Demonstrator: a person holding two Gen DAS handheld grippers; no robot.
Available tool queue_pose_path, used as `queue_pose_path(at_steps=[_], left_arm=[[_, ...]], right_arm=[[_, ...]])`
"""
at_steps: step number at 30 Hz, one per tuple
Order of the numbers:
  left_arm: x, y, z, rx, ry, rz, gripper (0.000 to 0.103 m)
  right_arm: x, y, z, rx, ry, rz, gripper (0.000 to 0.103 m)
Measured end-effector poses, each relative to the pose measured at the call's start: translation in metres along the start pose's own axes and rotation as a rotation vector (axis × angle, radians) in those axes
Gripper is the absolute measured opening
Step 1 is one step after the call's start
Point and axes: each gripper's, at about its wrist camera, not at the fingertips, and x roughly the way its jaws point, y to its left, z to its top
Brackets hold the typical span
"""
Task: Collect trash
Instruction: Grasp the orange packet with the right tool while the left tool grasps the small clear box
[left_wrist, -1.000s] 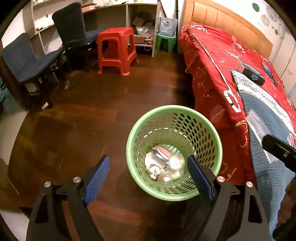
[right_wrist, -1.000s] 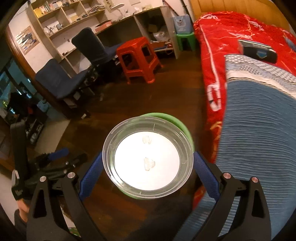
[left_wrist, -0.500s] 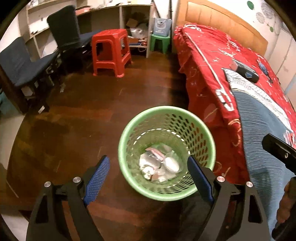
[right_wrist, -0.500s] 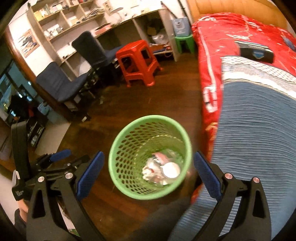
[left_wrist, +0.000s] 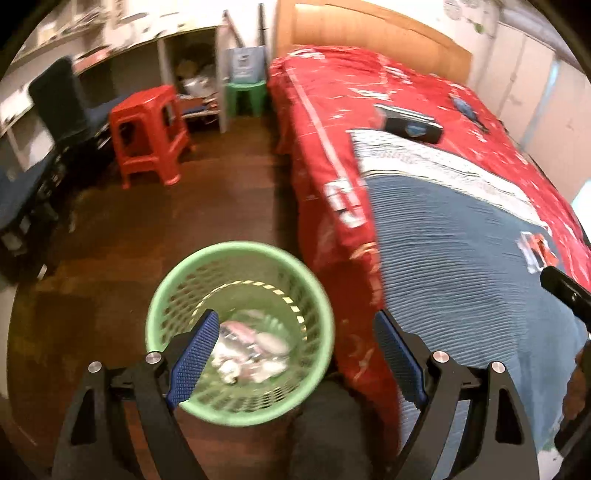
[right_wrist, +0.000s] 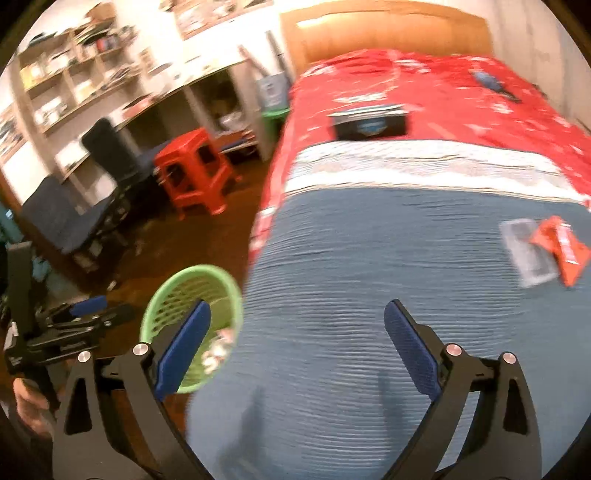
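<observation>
Left gripper jaws wide apart, empty, above the green basket on the floor beside the bed. Right gripper spread wide, empty, over the blue blanket. Basket: one, holding several crumpled scraps. Only the right view shows one red wrapper and one clear packet on the blanket
</observation>
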Motion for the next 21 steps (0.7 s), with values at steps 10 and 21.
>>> queue_pose_path(at_steps=[10,21], left_arm=[[0.004,-0.085,0.029,0.125,-0.003,-0.093,0.083],[0.022,-0.18,0.062,0.248,0.011,-0.185,0.083]], right_arm=[[-0.041,-0.141,-0.003,0.178,-0.046,-0.233,0.084],[-0.033,-0.254,0.017,0.143,-0.005,-0.384,0.082]])
